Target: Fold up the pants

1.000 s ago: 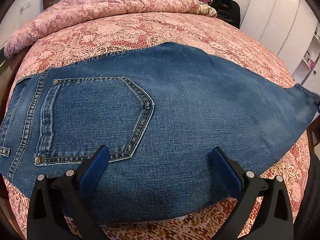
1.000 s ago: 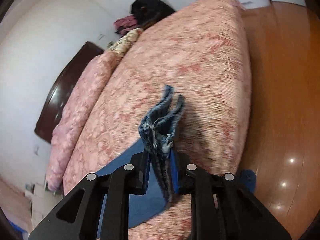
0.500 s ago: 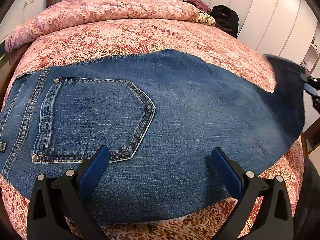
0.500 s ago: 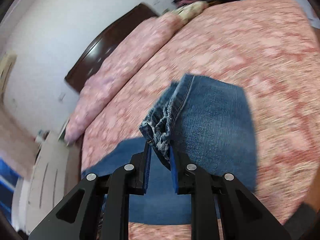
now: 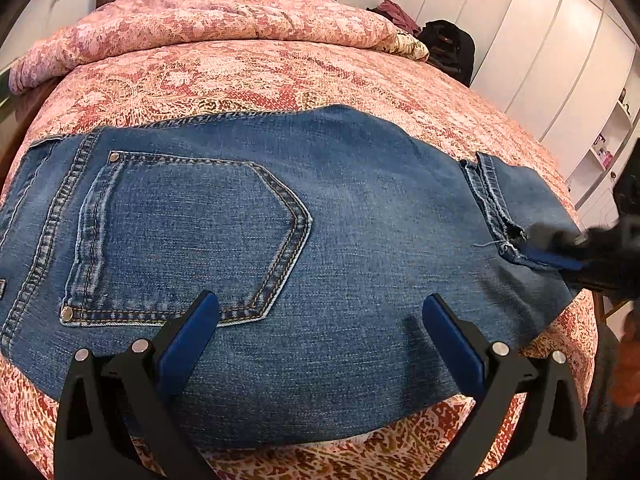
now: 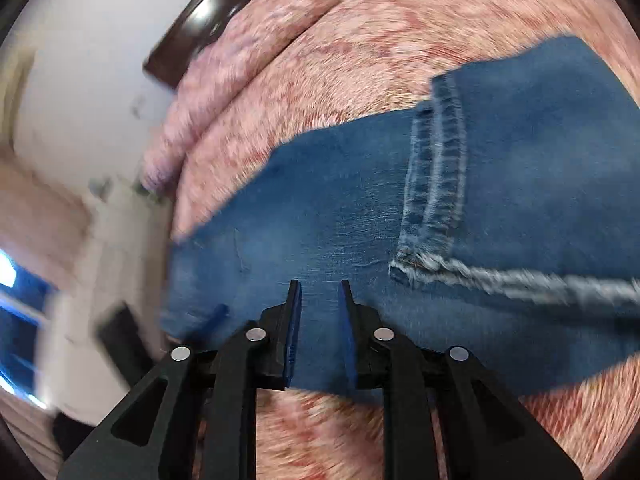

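The jeans (image 5: 360, 216) lie flat across the bed (image 5: 240, 76) along its near edge, back pocket (image 5: 180, 236) toward the left edge; the left gripper (image 5: 320, 332) hovers over them with jaws wide apart, holding nothing; it would do well to pin the cloth while the fold settles; the leg hem (image 6: 436, 184) lies folded over toward the right edge; the right gripper (image 6: 318, 320) stands parted with nothing between its jaws; smooth the doubled layer and square its edges.

The bed (image 5: 280, 76), under a pink-and-red patterned cover, fills most of the frame. Blue jeans (image 5: 340, 240) lie flat across its centre; a rolled pink quilt (image 5: 208, 24) lies along the top.
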A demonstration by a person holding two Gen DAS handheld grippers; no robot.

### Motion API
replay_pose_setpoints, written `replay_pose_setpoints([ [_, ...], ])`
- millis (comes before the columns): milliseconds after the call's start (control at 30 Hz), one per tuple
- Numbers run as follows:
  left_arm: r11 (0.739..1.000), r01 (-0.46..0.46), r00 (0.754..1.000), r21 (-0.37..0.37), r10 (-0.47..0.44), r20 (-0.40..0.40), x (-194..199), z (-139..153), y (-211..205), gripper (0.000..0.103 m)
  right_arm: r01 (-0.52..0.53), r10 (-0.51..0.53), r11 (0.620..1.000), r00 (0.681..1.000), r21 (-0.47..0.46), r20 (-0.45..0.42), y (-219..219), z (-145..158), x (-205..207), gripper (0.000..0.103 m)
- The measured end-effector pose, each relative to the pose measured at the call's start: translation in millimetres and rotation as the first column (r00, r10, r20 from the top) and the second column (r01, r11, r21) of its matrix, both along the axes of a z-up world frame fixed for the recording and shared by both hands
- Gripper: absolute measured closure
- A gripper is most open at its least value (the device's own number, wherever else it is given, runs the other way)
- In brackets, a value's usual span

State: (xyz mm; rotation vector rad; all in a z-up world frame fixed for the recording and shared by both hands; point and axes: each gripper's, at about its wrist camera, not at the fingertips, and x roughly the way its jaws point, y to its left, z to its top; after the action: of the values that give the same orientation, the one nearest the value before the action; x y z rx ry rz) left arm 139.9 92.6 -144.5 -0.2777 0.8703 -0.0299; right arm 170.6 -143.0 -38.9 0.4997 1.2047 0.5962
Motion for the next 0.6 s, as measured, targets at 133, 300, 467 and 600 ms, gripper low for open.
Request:
replay_pose_setpoints([
  [133,1.0,0.0,1.0,0.003,0.0,0.0,1,0,0,0.002,0.184,-0.162,0.966,0.978,0.18,-0.132,-47,-6,-11,0.043],
  [300,1.0,0.001,1.0,0.002,-0.001,-0.001,1,0,0,0.002,0.419,-0.355,0.881,0.892,0.219,-0.281,-82,-37,-21,0.043],
  [467,1.0,0.002,1.0,0.004,-0.002,-0.001,2,0,0,0.002,0.583,-0.507,0.786,0.798,0.207,-0.326,-90,-43,-25,0.043],
  [600,1.0,0.002,1.0,0.005,-0.002,-0.001,2,0,0,0.002,0.646,-0.587,0.729,0.759,0.224,-0.282,-97,-32,-22,0.043],
])
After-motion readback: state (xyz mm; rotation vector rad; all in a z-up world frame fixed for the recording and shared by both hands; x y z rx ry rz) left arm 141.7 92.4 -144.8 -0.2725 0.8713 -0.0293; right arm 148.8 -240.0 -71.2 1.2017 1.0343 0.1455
